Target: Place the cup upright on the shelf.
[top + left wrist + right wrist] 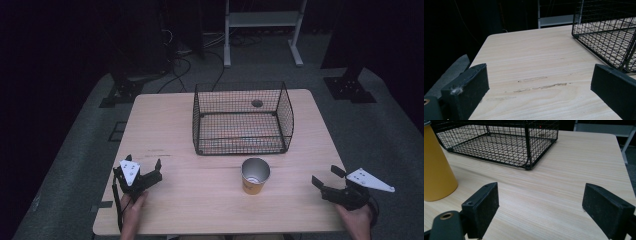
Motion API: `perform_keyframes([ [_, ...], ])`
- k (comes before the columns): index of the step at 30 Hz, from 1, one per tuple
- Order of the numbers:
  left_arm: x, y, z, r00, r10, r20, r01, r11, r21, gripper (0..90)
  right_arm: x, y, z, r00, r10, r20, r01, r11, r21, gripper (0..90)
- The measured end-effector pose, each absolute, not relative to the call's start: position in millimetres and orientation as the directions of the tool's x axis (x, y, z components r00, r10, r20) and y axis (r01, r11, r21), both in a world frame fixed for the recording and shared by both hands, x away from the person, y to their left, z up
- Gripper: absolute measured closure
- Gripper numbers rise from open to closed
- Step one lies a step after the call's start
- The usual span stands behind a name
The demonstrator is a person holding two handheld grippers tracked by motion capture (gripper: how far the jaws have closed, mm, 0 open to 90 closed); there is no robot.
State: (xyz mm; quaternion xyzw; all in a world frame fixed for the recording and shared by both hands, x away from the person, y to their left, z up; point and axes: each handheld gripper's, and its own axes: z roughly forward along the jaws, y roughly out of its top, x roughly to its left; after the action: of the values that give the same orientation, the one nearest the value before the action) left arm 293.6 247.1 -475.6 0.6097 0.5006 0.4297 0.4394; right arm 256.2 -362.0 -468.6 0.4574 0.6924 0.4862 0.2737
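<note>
A yellow paper cup (255,176) with a silvery inside stands upright on the wooden table (165,130), just in front of a black wire basket (242,119). My left gripper (143,167) rests at the table's front left, jaws wide open over bare wood (536,85), with the basket (609,32) off to its right. My right gripper (326,177) sits at the front right, also open with nothing between its jaws (540,202). In the right gripper view the cup (436,167) stands at the left and the basket (499,142) lies ahead.
The basket holds nothing. A white metal stand (262,30) and cables (190,60) lie on the dark floor beyond the table. A round hole (257,103) marks the table behind the basket. Bare wood stretches between the two grippers.
</note>
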Motion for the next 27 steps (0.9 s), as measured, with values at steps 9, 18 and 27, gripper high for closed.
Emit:
perform_keyframes([
  [9, 293, 247, -476, 0.129, 0.988, 0.079, 0.232, -0.108, 0.967, 0.8, 256, -349, -463, -0.476, 0.877, 0.062, 0.361, 0.131, 0.923, 13.1],
  [18, 293, 247, -476, 0.129, 0.988, 0.082, 0.233, -0.11, 0.966, 0.8, 251, -334, -460, -0.53, 0.844, 0.08, 0.368, 0.144, 0.919, 12.1],
  [27, 293, 248, -475, 0.127, 0.989, 0.08, 0.233, -0.108, 0.967, 0.8, 246, -324, -457, -0.557, 0.829, 0.052, 0.358, 0.183, 0.916, 10.8],
])
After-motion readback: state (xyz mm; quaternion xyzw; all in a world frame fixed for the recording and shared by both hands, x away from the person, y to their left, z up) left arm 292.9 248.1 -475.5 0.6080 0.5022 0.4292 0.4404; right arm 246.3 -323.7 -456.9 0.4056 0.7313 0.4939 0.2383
